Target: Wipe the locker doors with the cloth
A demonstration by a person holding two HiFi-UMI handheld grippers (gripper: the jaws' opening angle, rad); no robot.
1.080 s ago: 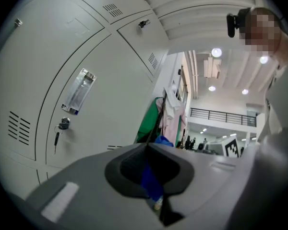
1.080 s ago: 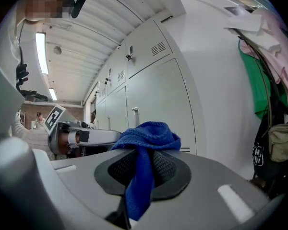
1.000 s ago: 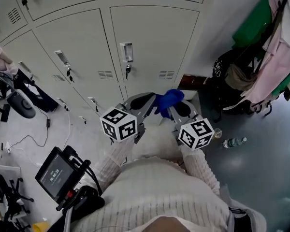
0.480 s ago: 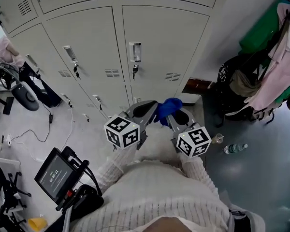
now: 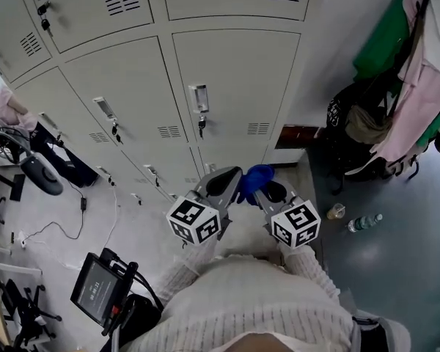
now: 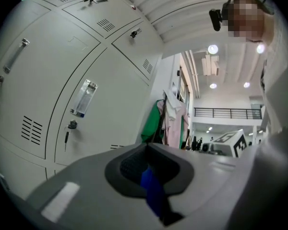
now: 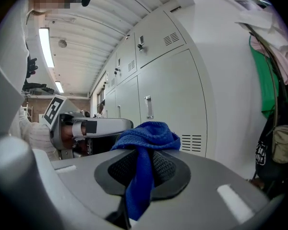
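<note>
The blue cloth (image 5: 255, 176) hangs bunched between the two grippers, held in front of the person and apart from the lockers. The right gripper (image 7: 144, 171) has its jaws clamped on it, with the bulk of the fabric piled above them. The left gripper (image 6: 149, 176) has its jaws closed on a narrow fold. The grey locker doors (image 5: 235, 79) show no contact, so wiping looks not yet begun and all of them remain. Coats (image 5: 418, 64) and a black bag (image 5: 356, 127) hang at the right, and a bottle (image 5: 363, 221) lies on the grey floor (image 5: 396, 270).
</note>
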